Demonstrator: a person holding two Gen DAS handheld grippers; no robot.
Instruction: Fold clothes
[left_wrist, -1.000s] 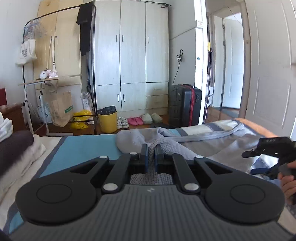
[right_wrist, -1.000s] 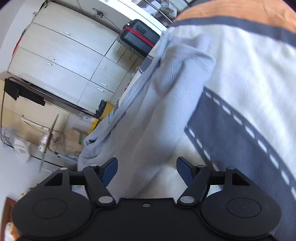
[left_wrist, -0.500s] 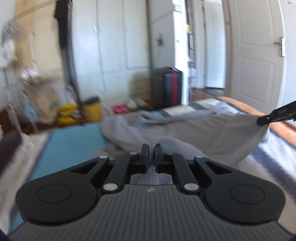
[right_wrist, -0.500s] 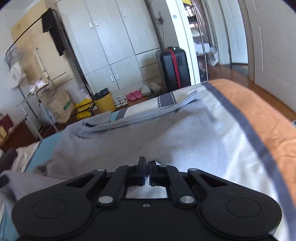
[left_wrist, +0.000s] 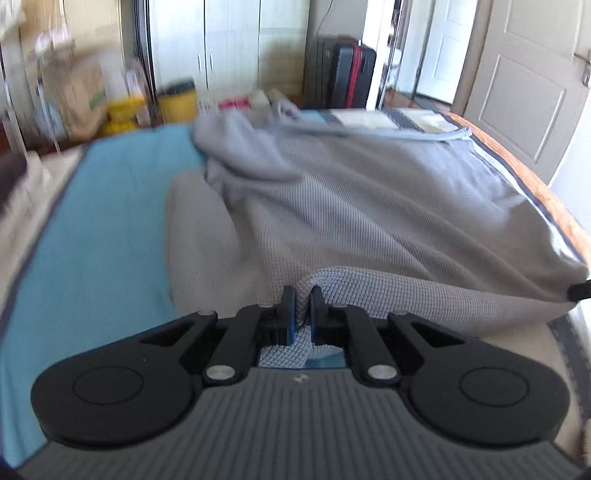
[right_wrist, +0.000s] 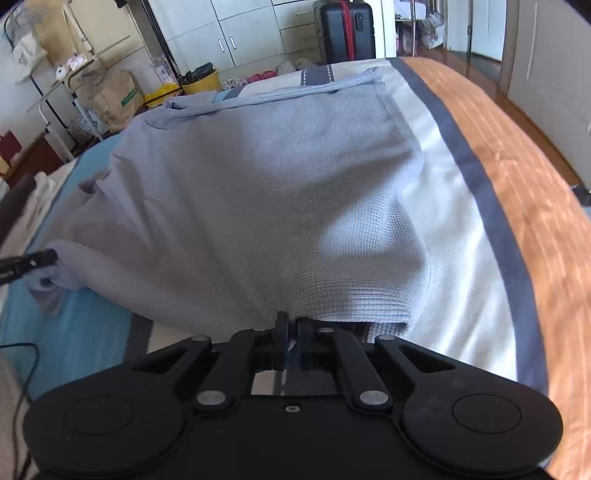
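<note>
While one grey garment (right_wrist: 258, 192) spreads out, two grippers, left (left_wrist: 302, 308) and right (right_wrist: 290, 334), pinch its hem.

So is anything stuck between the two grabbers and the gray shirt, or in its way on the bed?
Nothing visible. The left gripper and the right gripper each pinch the near edge of the gray garment directly. It lies spread over the bed, and nothing else sits on the cloth or the bedding beside it.

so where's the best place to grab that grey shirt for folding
Probably the grey shirt's near hem corners, approached from the bed's near edge. That ribbed edge lies straight and reachable, and the left tool and right tool each pinch it there.
</note>
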